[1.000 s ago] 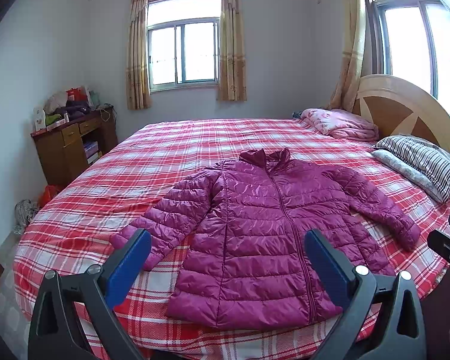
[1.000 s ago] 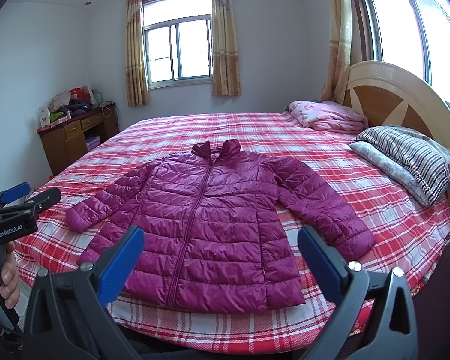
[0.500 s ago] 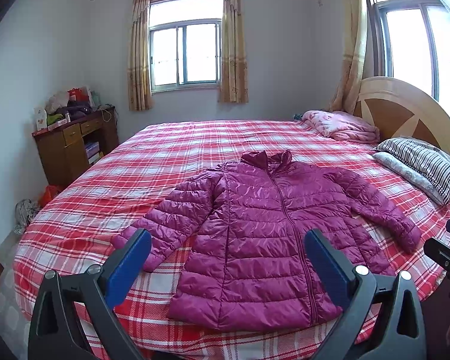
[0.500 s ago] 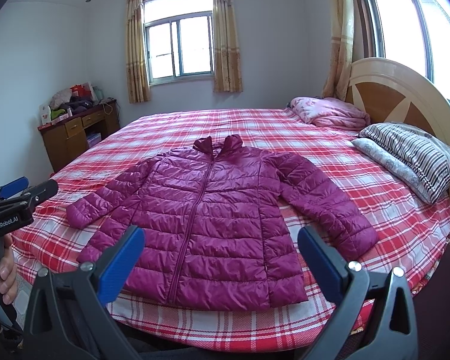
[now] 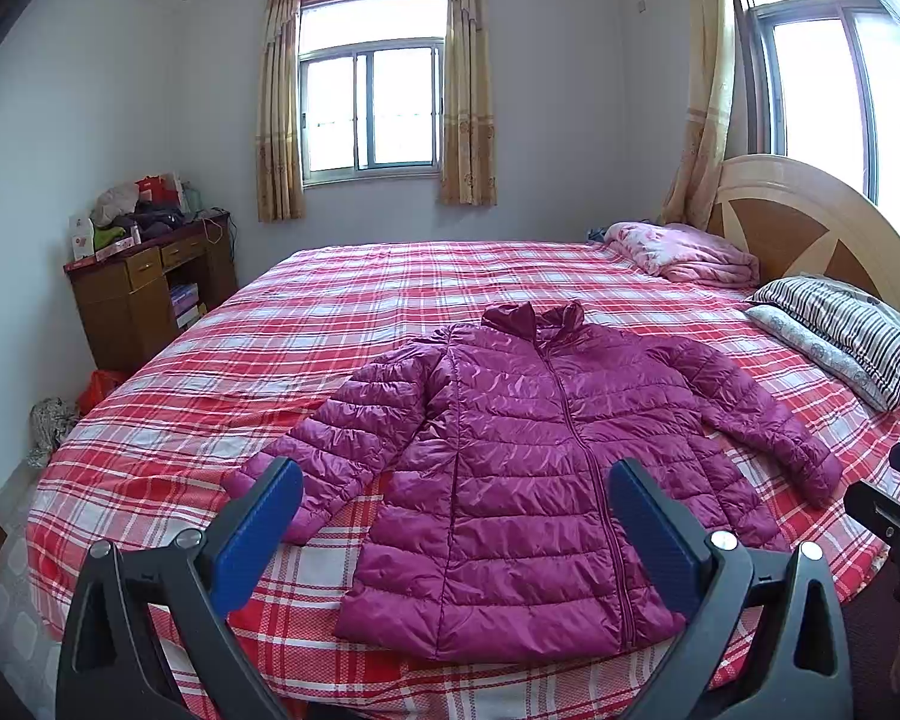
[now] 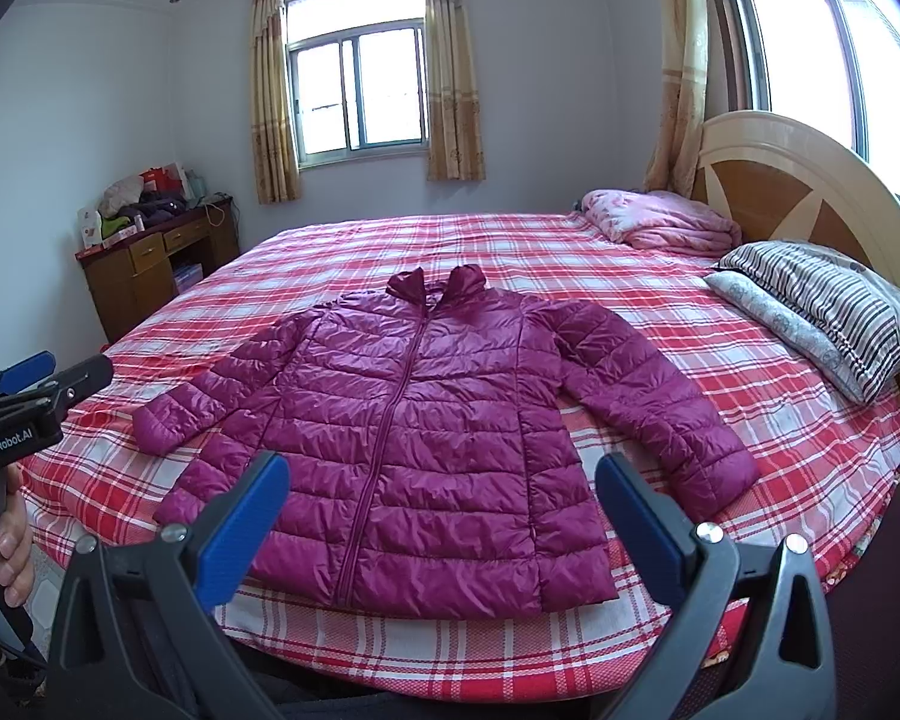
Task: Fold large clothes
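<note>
A magenta quilted puffer jacket (image 5: pixel 534 468) (image 6: pixel 414 432) lies flat and zipped on the red plaid bed (image 5: pixel 342 324) (image 6: pixel 642 276), collar toward the far window and both sleeves angled outward. My left gripper (image 5: pixel 453 525) hangs open above the bed's near edge, short of the jacket's hem, with nothing between its blue pads. My right gripper (image 6: pixel 441 516) is also open and empty, held over the near edge in front of the hem. A hand holds the left gripper's body (image 6: pixel 18 420) at the left edge of the right wrist view.
Striped pillows (image 5: pixel 840 330) (image 6: pixel 822 306) and a folded pink blanket (image 5: pixel 684 252) (image 6: pixel 660 219) lie by the curved wooden headboard (image 5: pixel 810 228) on the right. A cluttered wooden desk (image 5: pixel 144 288) (image 6: pixel 150 264) stands against the left wall. Bags (image 5: pixel 72 408) sit on the floor beside the bed.
Both grippers have drifted slightly back and up, so the jacket sits a little lower and farther in each view. Both stay open; the jacket has not moved.
</note>
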Motion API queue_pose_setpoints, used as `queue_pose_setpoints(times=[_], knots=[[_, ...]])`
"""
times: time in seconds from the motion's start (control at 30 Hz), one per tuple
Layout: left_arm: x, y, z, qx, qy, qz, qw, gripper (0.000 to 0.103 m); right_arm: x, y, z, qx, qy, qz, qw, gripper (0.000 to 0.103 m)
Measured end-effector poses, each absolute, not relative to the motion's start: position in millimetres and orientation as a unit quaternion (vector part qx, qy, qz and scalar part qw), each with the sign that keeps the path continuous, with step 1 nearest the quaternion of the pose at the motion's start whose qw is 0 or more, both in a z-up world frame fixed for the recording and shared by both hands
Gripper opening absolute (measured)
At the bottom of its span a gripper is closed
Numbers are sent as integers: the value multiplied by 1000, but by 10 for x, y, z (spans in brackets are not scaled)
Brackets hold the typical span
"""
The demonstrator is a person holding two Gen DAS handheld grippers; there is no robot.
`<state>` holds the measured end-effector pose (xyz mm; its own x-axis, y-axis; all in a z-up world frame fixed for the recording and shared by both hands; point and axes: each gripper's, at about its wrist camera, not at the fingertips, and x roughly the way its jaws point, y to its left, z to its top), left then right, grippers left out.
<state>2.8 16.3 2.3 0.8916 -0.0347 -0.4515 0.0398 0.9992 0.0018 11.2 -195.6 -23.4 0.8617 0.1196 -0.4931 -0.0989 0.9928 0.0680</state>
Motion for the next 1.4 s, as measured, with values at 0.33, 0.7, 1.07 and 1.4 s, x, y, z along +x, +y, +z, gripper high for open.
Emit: queue_pose_setpoints(times=[0.33,0.7,1.07,1.4], knots=[[44,147,7,6,234,-19,972,102,110,-1944,-249,21,258,57,964,103],[50,141,1,5,234,-19,972,102,117,-1943,-248,20,259,58,964,103],[59,141,-15,5,236,-18,971,102,104,-1934,-308,21,262,58,963,103],[111,165,-84,1,244,-20,970,102,179,-1987,-339,28,275,56,960,103]])
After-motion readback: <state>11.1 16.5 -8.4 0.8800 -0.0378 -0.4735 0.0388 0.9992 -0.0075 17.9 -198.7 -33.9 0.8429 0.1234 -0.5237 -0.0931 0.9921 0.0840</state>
